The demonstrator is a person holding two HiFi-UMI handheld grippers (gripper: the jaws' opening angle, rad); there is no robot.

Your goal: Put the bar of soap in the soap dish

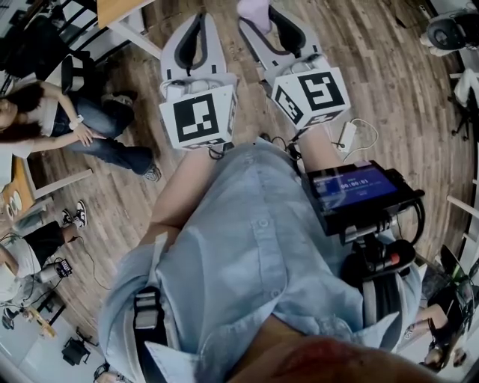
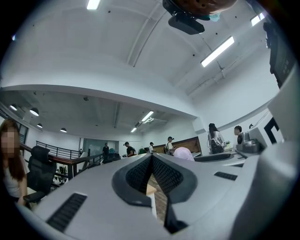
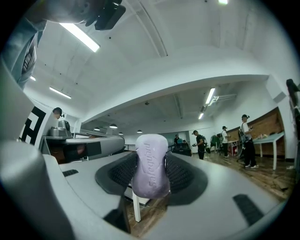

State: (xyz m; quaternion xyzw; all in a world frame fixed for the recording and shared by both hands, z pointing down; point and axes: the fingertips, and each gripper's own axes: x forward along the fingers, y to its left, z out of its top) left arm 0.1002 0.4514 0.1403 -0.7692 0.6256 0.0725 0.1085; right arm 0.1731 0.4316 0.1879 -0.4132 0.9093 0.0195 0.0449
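Currently the right gripper (image 3: 150,157) is clamped on the one bar of soap (image 3: 150,171), whose long axis stands upright between the pads. The left gripper (image 2: 151,158) has its jaws together with nothing between them. Grippers: two, side by side. Soap dish: none in any view, so its direction cannot be told.

The left tool (image 1: 199,22) and right tool (image 1: 263,21) sit side by side above the floor (image 1: 374,82), beyond the wearer's shirt (image 1: 254,254). The bar of soap (image 3: 151,165) stands between the right tool's 2 jaws. A screen (image 1: 358,187) is mounted right of the shirt. A power strip (image 1: 348,135) lies on the floor, and a seated person (image 1: 67,123) is at the left.
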